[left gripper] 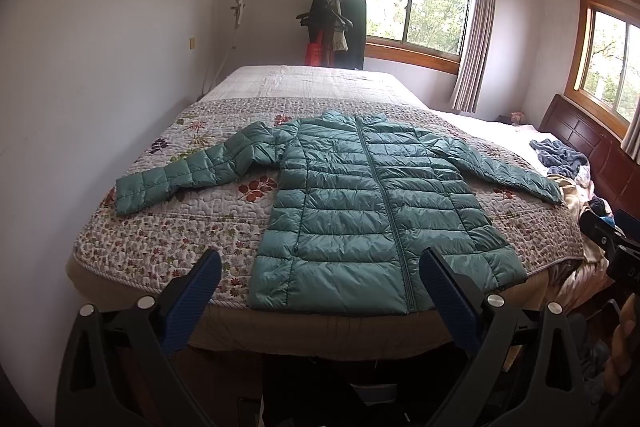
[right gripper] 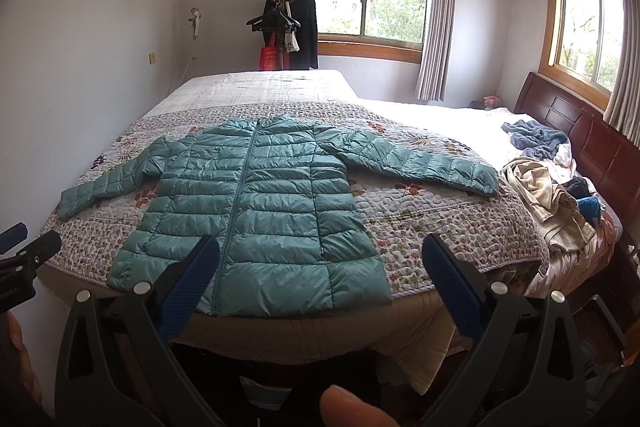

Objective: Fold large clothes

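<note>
A teal quilted puffer jacket lies flat and zipped on the floral bedspread, both sleeves spread out, hem at the near bed edge. My left gripper hovers open in front of the hem, nothing between its blue pads. In the right wrist view my right gripper is also open and empty, held short of the hem's right part. Each gripper shows at the edge of the other's view.
A heap of loose clothes lies on the bed's right side by the dark wooden headboard. A coat stand with hanging garments stands beyond the bed, under a window. A white wall runs along the left.
</note>
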### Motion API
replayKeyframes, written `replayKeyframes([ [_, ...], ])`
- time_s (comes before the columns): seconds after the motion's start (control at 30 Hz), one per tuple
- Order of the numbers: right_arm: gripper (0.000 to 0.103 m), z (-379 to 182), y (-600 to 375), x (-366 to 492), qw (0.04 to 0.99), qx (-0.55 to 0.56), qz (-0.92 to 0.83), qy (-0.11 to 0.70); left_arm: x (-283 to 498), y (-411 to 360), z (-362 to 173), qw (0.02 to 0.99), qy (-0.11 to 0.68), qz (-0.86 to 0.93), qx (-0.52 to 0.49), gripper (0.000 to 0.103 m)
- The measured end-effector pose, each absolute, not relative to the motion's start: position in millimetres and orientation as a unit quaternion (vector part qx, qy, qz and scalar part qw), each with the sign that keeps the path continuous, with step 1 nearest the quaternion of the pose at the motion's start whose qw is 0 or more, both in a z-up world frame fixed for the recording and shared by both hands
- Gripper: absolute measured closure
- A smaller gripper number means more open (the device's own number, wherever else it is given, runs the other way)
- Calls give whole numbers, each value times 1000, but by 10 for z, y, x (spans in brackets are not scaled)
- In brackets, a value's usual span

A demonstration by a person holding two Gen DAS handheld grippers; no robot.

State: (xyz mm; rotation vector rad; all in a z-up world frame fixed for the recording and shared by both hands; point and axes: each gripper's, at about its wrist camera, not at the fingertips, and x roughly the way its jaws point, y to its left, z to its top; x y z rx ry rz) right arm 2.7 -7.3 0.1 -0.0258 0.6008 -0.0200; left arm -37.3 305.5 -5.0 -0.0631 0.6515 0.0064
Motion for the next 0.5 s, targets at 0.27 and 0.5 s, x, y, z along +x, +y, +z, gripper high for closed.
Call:
replayKeyframes([
  [0.27,3,2,-78,27,955,-12,-10,296,-378,3061,-54,947,319,4,-31,4],
  [0.5,3,2,-77,26,955,-12,-10,296,-375,3066,-60,947,320,6,-32,4],
])
